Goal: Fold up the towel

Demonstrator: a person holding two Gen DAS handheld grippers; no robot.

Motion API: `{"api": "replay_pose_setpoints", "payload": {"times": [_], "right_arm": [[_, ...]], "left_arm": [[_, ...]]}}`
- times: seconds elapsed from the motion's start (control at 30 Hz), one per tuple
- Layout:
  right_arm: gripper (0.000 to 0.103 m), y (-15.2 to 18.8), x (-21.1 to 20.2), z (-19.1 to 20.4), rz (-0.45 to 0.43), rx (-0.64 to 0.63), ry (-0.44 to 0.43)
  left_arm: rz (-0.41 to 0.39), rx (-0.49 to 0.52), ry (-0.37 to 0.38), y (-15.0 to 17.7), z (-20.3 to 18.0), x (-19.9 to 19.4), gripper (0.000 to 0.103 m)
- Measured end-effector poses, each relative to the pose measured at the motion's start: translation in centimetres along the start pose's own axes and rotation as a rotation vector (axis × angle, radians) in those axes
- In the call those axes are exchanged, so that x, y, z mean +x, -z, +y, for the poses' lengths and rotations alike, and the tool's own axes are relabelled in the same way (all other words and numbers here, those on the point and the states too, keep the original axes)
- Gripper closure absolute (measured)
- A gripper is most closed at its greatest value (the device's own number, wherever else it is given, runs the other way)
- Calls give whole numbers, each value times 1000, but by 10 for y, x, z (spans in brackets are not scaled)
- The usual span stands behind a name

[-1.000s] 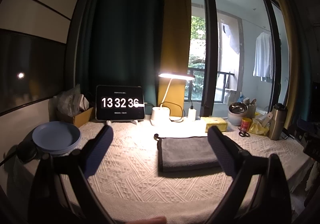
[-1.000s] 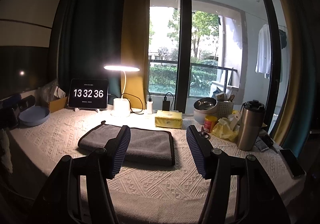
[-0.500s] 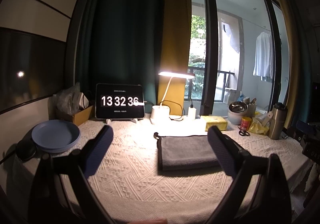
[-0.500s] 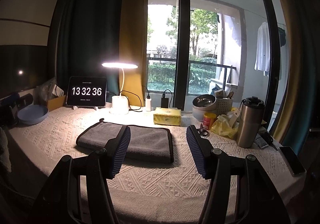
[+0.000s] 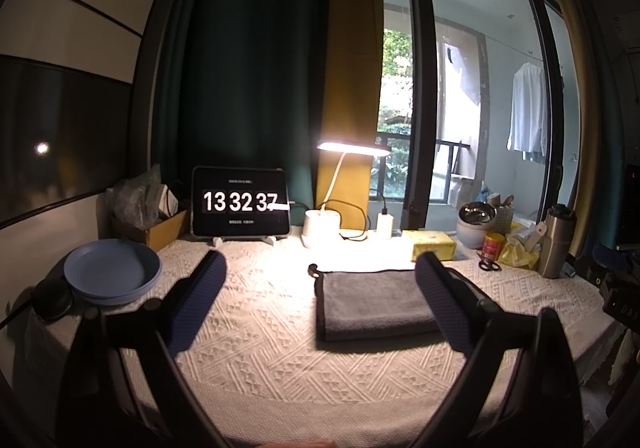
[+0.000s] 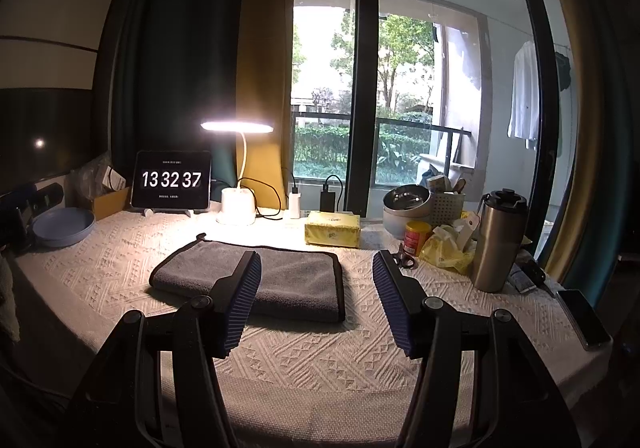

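The left gripper (image 5: 320,300) is hanging wide apart, grasping nothing. The right gripper (image 6: 316,296) is likewise gaping above the folded grey towel (image 6: 296,280), touching nothing.

The left gripper (image 5: 320,288) hung above the near edge of the white textured tablecloth (image 5: 260,348), its blue-padded jaws spread wide and holding nothing. Between them, farther back, a grey towel (image 5: 372,304) lay folded flat, dark trim and a loop at its far left corner. Behind it stood a lit desk lamp (image 5: 324,222), a tablet clock (image 5: 240,202) reading 13 32 37, and a yellow tissue pack (image 5: 432,244). A blue plate (image 5: 112,276) sat at the left, a steel tumbler (image 5: 556,244) at the right.
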State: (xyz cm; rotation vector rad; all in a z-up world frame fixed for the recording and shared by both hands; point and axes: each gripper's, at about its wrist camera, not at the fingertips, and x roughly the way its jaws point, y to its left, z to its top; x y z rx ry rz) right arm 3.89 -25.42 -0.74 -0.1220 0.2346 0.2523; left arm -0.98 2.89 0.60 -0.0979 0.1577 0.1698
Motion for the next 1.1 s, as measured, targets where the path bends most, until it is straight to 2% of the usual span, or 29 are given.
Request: {"api": "replay_pose_setpoints", "payload": {"times": [0.3,1.1], "right_arm": [[42,3,1,-1,5,4,5],[42,5,3,-2,10,5,5]], "left_arm": [[8,5,-23,2,-1,4,7],[22,12,-19,3,-3,5,7]]}}
